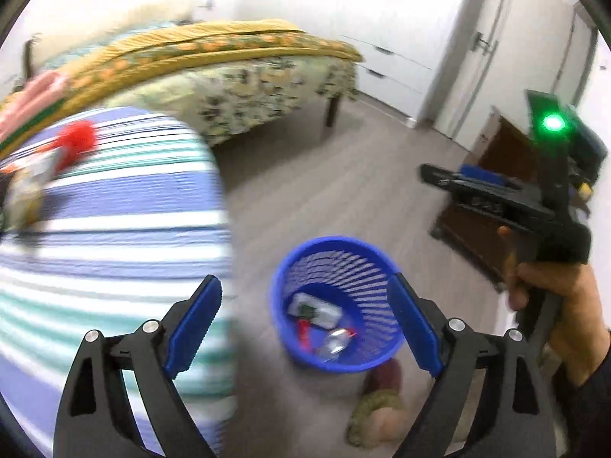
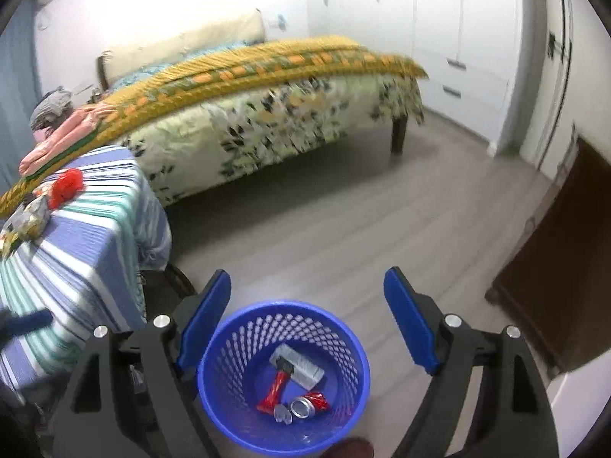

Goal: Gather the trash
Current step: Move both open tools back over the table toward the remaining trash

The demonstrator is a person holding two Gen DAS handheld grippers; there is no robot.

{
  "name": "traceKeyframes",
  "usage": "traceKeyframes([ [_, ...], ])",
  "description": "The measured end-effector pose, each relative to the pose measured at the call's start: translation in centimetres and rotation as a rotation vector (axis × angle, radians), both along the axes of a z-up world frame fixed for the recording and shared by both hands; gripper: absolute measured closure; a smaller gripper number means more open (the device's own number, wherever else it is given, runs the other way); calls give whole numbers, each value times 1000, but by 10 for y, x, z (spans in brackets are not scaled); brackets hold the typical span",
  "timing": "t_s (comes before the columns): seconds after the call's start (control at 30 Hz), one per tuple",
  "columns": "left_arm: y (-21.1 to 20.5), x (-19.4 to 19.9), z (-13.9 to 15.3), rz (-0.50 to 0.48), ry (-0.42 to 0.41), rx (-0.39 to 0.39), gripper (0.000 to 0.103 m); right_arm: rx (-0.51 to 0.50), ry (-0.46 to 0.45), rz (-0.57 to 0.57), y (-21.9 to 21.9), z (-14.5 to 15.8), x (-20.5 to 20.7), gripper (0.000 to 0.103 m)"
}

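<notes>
- Bedroom, grey plank floor (image 2: 305,236). Bed (image 2: 267,122) with floral sheet and a yellow-orange blanket (image 2: 236,65) on top; white wardrobe (image 2: 439,19) behind, dark wood cabinet (image 2: 553,259) at right.
- Small table under a blue, white and green striped cloth (image 2: 76,236), just beside the bed's near corner.
- Blue mesh bin (image 2: 282,378) stands on the floor near that table, directly below both grippers.
- In the bin: flat silver-grey packet (image 2: 301,368), red wrapper (image 2: 275,389), crushed can (image 2: 305,406) with its open end up.
- Still on the striped cloth: red crumpled item (image 2: 67,187) and a crinkled foil-like wrapper (image 2: 28,217), close together near the far edge.
- Left gripper (image 1: 305,324): jaws spread wide, empty.
- Right gripper (image 2: 307,316): jaws spread wide, empty; in the left view it shows side-on (image 1: 431,173) with a green light lit.
- Left view is motion-blurred; table trash is smeared there. Can't identify the brownish lumps (image 1: 378,408) on the floor by the bin.
</notes>
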State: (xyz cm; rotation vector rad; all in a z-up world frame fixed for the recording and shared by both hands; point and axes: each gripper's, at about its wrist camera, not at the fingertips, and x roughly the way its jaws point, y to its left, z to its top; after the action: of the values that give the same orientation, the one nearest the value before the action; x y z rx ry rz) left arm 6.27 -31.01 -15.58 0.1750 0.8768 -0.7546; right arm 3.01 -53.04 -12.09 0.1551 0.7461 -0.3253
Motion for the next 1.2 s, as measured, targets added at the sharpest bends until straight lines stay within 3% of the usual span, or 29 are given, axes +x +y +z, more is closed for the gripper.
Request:
traceKeyframes([
  [0.23, 123, 23, -7, 186, -9, 90, 15, -86, 41, 226, 98, -6, 20, 19],
  [0.47, 239, 53, -13, 411, 0, 144, 15, -32, 83, 473, 239, -12, 38, 19],
  [0.7, 326, 73, -10, 584, 30, 155, 15, -19, 136, 607, 341, -12, 87, 19],
  [0.9, 368, 93, 6, 667, 3, 97, 15, -14, 183, 626, 373, -25, 126, 19],
  [1.0, 375, 123, 18, 689, -32, 67, 16, 22, 190, 612, 371, -28, 132, 16],
  [1.2, 371, 185, 18, 712, -41, 93, 30, 34, 200, 609, 370, -30, 134, 12],
])
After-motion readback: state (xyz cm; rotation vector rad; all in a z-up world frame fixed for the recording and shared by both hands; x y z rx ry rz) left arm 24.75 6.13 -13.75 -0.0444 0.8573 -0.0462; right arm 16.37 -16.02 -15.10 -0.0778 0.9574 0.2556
